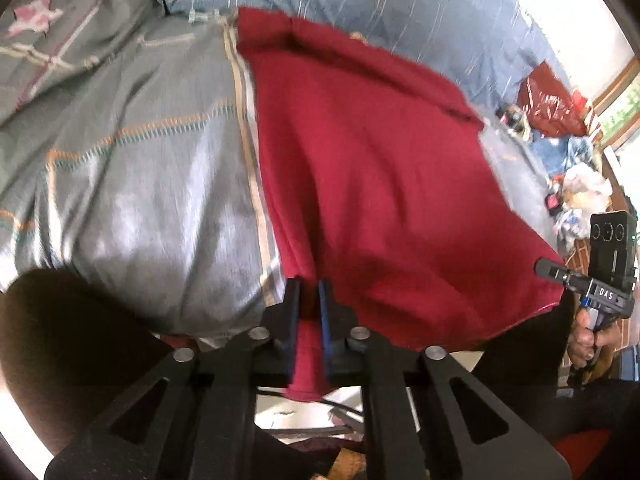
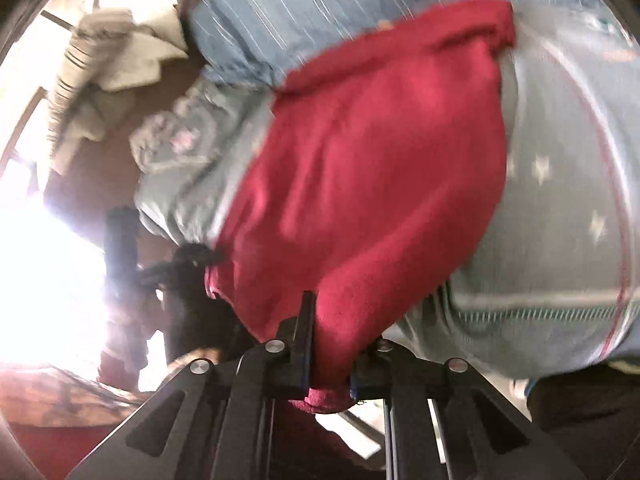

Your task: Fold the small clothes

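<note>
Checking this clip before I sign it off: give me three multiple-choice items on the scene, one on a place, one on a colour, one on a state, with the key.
1. Where does the far part of the garment lie?
A. on the bedding
B. in a basket
C. on a hanger

2. What colour is the garment?
A. yellow
B. red
C. white

3. How do the left tongs stand?
A. wide open, empty
B. shut on the garment's edge
C. shut on a pillow

Key: 1 A, the red garment spreads over the grey and blue bedding. 2 B, it is red in both views. 3 B, the left tongs pinch a fold of its near edge, as the right tongs do.
</note>
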Motion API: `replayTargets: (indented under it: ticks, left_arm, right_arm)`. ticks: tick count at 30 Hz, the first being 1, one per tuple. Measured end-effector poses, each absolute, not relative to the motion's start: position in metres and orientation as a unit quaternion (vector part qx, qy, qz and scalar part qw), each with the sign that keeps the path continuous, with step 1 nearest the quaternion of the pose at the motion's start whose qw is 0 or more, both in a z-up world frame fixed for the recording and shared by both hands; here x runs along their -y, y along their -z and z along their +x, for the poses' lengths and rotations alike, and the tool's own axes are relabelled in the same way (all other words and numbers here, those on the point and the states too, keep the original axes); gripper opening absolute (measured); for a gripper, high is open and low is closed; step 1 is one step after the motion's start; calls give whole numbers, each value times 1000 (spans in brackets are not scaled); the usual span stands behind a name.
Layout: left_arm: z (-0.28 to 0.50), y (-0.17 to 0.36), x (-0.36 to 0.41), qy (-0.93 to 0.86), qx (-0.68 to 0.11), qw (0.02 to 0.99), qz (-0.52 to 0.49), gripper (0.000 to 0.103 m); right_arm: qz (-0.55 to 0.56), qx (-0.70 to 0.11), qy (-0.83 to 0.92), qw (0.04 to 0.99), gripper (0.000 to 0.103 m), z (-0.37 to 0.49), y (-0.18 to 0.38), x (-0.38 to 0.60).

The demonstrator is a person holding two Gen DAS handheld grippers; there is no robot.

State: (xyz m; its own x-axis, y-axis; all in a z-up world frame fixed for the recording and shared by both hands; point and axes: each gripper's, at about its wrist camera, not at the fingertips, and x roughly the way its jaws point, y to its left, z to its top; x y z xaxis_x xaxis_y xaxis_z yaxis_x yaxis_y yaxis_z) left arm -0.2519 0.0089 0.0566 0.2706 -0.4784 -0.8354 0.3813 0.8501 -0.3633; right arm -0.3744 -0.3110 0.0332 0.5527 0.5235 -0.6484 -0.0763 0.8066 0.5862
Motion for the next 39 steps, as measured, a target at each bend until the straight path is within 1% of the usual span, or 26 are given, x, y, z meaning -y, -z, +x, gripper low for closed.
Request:
replayTargets:
  ticks: [3, 4, 7, 9, 11, 13, 18, 22, 25, 27, 28, 29, 30, 32, 34, 39]
  left_arm:
    - [-244, -71, -17, 279, -521, 803, -69, 3]
    - [-240, -73, -17, 279, -519, 805, -70, 3]
    - [-236, -75, -18, 265, -519, 811, -55, 3]
    - [-237, -69, -23, 269, -537, 797, -74, 12]
    - [-243, -60, -30, 272, -554, 783, -79, 41]
    - [-252, -52, -30, 270, -567, 775, -77, 50]
    - [-263, -22, -17, 254, -619, 739, -72, 51]
    - [-261, -18, -9, 269, -618, 732, -100, 51]
    - [-259, -10, 2, 263, -622, 733, -82, 51]
    - [-258, 3, 2, 256, -637, 720, -97, 51]
    - [-258, 6, 4, 252, -640, 719, -103, 42]
    - [-258, 7, 3, 248, -638, 721, -110, 15]
    - [-258, 4, 0, 251, -632, 724, -116, 8]
    - [-260, -8, -2, 267, -615, 732, -120, 6]
    - [-260, -26, -4, 288, -593, 743, -119, 5]
    - [-245, -91, -26, 332, -514, 770, -178, 5]
  right_arm:
    - [265, -404, -183, 856, 11, -371, -51, 321]
    - [273, -387, -186, 861, 11, -368, -57, 326]
    - [272, -371, -180, 869, 11, -360, -64, 326]
    - [263, -376, -177, 870, 11, -357, -64, 324]
    - [259, -385, -173, 869, 11, -358, -59, 326]
    - [269, -390, -168, 864, 11, -354, -53, 331]
    - [282, -388, -165, 862, 11, -352, -49, 340]
    - [274, -390, -171, 862, 11, -351, -51, 339]
    - [278, -390, -171, 861, 11, -353, -49, 340]
    - [283, -388, -170, 860, 11, -355, -47, 342]
    - [284, -387, -169, 860, 11, -355, -47, 342]
    - [286, -387, -169, 860, 11, -355, -46, 341]
    - [287, -388, -169, 860, 11, -356, -44, 341]
    - [286, -389, -169, 859, 11, -356, -44, 340]
    - [295, -381, -182, 857, 11, -357, -50, 341]
    - [306, -333, -216, 865, 11, -359, -79, 341]
